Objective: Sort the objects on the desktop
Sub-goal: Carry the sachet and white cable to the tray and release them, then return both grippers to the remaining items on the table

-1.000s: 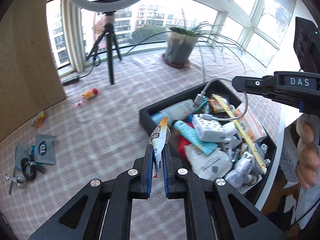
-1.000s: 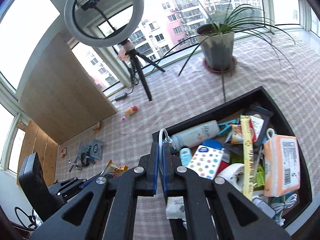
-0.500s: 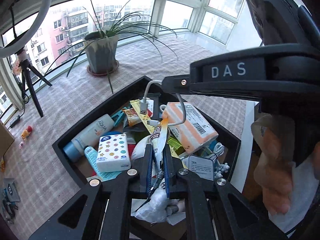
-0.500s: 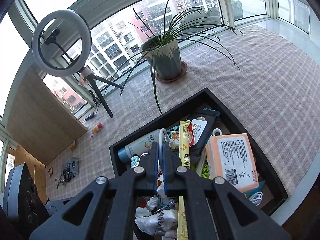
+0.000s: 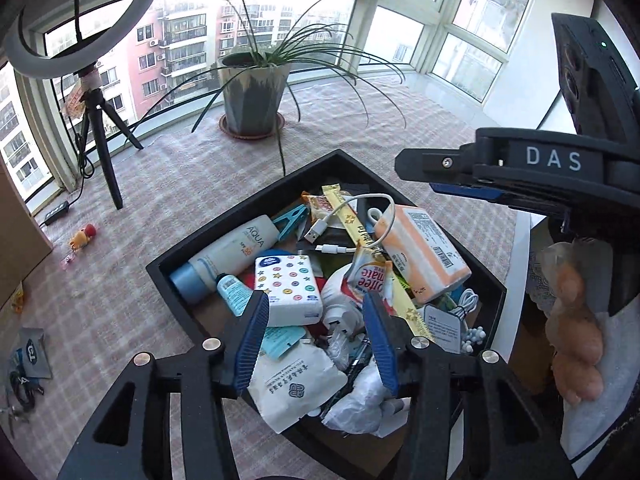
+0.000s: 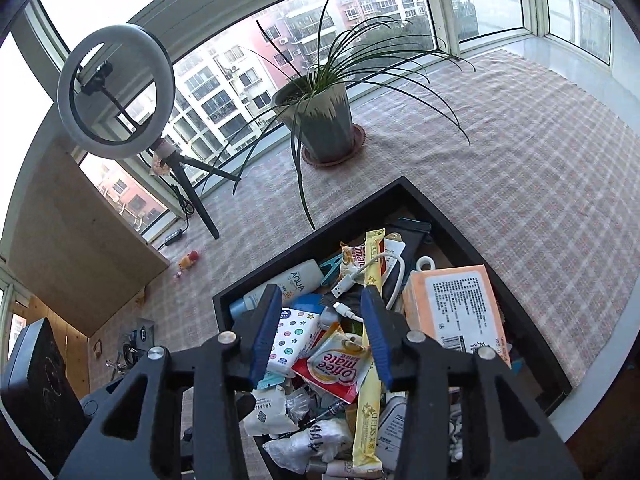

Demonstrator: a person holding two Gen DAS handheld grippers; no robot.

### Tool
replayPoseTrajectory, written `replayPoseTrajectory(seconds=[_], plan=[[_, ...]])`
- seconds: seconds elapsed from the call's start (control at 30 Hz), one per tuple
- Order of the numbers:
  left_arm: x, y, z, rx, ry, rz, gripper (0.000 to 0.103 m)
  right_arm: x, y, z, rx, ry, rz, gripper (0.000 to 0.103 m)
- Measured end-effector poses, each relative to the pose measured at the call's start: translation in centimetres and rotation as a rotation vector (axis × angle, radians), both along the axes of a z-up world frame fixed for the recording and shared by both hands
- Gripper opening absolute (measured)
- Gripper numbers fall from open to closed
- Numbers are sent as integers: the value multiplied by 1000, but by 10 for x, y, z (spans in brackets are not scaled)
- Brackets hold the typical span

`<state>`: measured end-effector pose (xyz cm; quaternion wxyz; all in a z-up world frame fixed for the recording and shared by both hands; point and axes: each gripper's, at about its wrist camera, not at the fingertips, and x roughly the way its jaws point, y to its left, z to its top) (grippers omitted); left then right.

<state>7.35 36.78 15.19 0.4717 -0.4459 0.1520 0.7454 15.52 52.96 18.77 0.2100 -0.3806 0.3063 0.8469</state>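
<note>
A black tray (image 5: 248, 208) (image 6: 472, 240) holds a pile of small desktop things. A Coffee-mate sachet (image 5: 368, 276) (image 6: 336, 364) lies on top of the pile. A white USB cable (image 5: 352, 220) (image 6: 360, 280) lies across the pile beside an orange tissue pack (image 5: 420, 252) (image 6: 452, 308). My left gripper (image 5: 316, 336) is open and empty above the tray's near part. My right gripper (image 6: 324, 332) is open and empty above the pile; it also shows in the left wrist view (image 5: 460, 172).
A potted plant (image 5: 252, 96) (image 6: 320, 124) stands behind the tray on the checked cloth. A ring light on a tripod (image 5: 96, 120) (image 6: 116, 92) stands at the left. A small toy (image 5: 80, 236) and loose items (image 5: 28, 352) lie at the far left.
Both grippers have opened over the tray. The left let go of the sachet and the right let go of the white cable; both now lie on the pile.
</note>
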Motion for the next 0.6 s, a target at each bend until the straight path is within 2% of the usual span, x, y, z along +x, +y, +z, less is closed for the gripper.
replayPoseTrajectory(seconds=[0.3, 0.6], plan=[[-54, -63, -22, -39, -18, 178, 46, -46, -34, -4, 5, -13, 116, 41], [-114, -145, -44, -76, -34, 412, 46, -104, -86, -19, 12, -47, 266, 41]])
